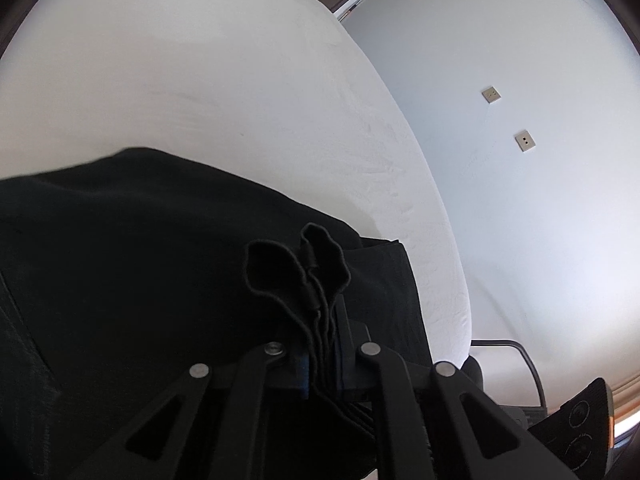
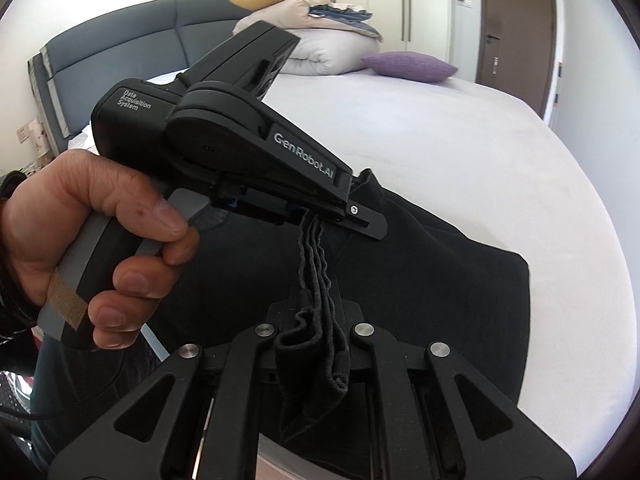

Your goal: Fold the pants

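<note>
pants (image 2: pixel 420 280), black, lay on the white bed (image 2: pixel 460 152), wide bare sheet beyond them.
left gripper (image 1: pixel 320 320) and right gripper (image 2: pixel 316 344) each clenched the bunched hem; only the right view showed the left hand (image 2: pixel 80 232), headboard (image 2: pixel 120 56), pillows (image 2: pixel 332 44).

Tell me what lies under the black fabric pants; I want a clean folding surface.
Under the black fabric pants shows the white bed sheet, bare around them. Whatever lies directly beneath the cloth is covered.
</note>
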